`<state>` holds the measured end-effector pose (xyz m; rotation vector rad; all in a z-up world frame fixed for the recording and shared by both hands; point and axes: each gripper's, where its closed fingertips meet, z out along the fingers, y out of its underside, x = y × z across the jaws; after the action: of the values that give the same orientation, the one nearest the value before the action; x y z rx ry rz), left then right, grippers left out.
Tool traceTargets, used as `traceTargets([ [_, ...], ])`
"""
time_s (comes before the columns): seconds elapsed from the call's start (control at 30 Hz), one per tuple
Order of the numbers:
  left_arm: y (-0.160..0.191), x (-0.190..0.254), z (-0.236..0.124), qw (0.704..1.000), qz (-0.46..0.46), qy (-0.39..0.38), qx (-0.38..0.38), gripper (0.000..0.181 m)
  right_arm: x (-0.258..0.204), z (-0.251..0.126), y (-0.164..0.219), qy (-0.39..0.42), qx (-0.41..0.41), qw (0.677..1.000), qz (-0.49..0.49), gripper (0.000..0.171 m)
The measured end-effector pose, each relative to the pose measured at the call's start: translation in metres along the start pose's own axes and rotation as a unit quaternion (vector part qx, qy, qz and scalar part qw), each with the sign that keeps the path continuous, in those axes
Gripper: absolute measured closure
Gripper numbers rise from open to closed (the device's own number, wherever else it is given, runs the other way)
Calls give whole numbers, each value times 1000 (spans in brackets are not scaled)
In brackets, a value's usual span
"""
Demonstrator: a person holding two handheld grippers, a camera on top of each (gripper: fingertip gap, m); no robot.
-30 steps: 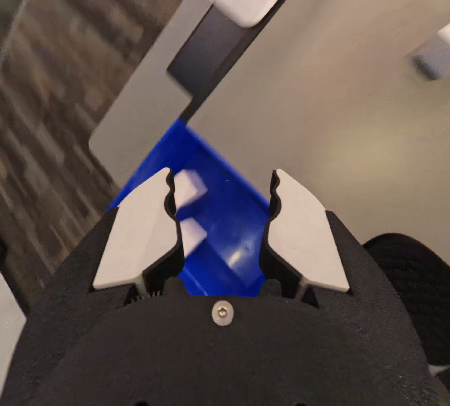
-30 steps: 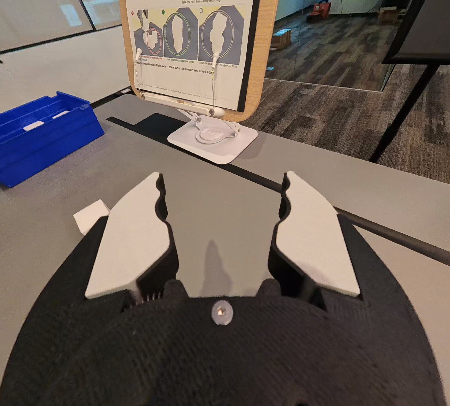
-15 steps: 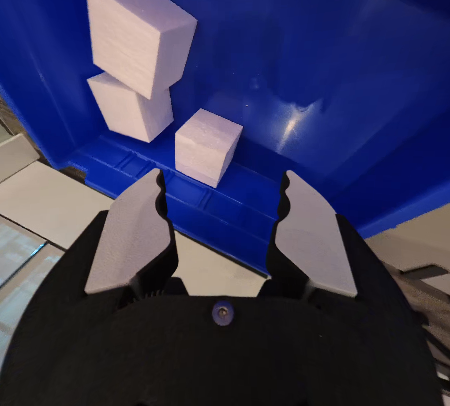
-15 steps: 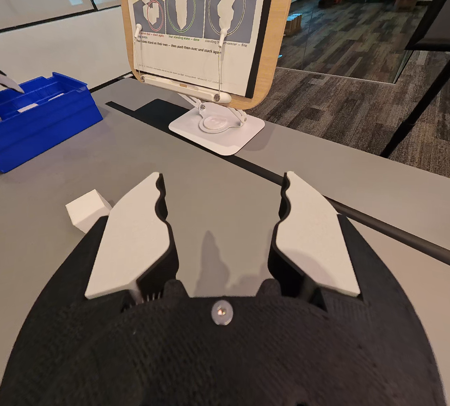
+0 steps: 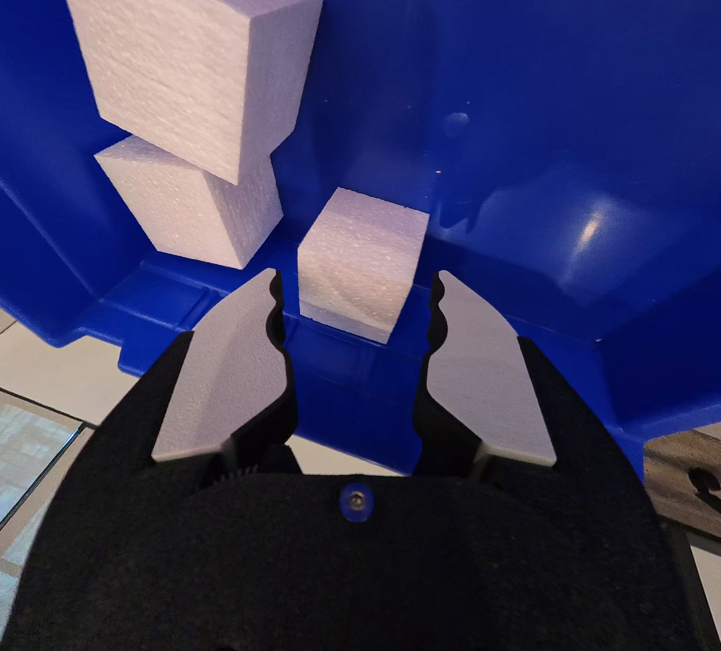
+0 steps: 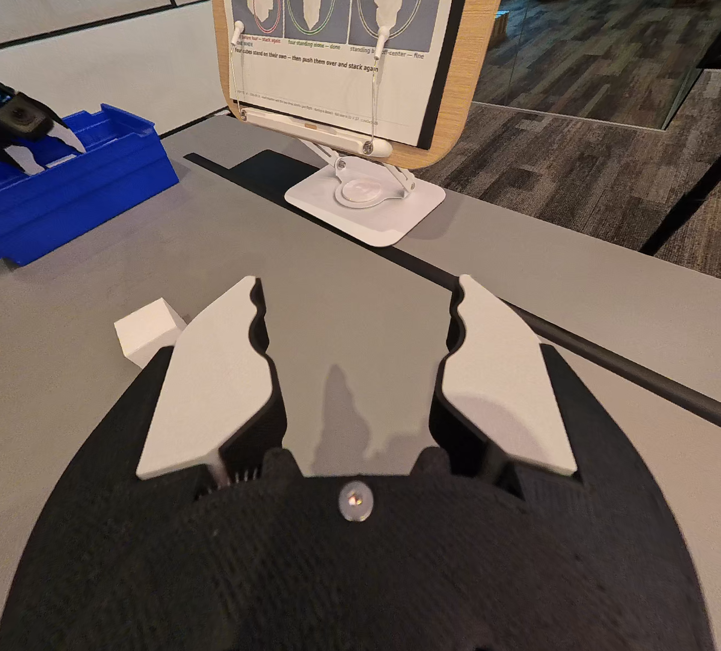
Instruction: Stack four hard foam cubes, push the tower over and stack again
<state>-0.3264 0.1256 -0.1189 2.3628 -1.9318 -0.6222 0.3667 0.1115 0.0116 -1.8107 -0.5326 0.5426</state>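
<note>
Three foam cubes point(image 5: 361, 261) are seen inside the blue bin point(image 5: 546, 86), framed by the left gripper point(image 5: 356, 277), spread wide. A fourth cube point(image 6: 146, 330) is seen on the grey table point(image 6: 351, 300) beside the right gripper point(image 6: 357, 283), empty and likewise agape.

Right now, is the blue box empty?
No. Three white cubes lie inside the blue box, one resting on another. The open left gripper is nearing the third.

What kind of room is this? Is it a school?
More likely an office or lab: a grey table, a glass wall onto more carpeted floor, and an instruction sheet on a stand.
</note>
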Motion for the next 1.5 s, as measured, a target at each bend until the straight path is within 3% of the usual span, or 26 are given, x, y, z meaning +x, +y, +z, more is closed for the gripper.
traceTargets([
  [0.2,0,2,10,1000,-6,12,-9,105,0,1,4,-2,-8,1000,3,79],
  [0.3,0,0,13,1000,-8,10,-13,118,3,0,4,-2,-5,1000,9,79],
  [0.43,-2,0,6,1000,-21,9,-9,119,3,-3,1,-10,4,1000,16,79],
  [0.57,-6,-3,-33,999,-39,-22,11,119,1,-11,-6,-16,18,1000,17,79],
  [0.73,-25,-7,-127,993,-50,-91,55,119,-2,-22,-18,-25,39,999,17,79],
  [0.83,-59,-1,-192,984,-55,-124,119,119,-4,-28,-23,-33,47,998,15,79],
  [0.93,-115,19,-252,962,-60,-130,231,119,-6,-36,-29,-42,62,997,17,79],
  [1.03,-182,49,-303,916,-61,-110,380,119,-9,-46,-40,-60,93,993,30,80],
  [1.13,-245,81,-334,848,-65,-62,522,120,-14,-53,-48,-81,116,989,40,80],
  [1.27,-310,121,-336,772,-55,21,633,120,-23,-56,-52,-98,123,987,34,80],
  [1.4,-360,140,-301,746,-60,88,658,120,-30,-53,-51,-97,115,989,15,80],
  [1.5,-385,149,-277,742,-52,134,655,120,-31,-49,-48,-97,107,989,13,80],
])
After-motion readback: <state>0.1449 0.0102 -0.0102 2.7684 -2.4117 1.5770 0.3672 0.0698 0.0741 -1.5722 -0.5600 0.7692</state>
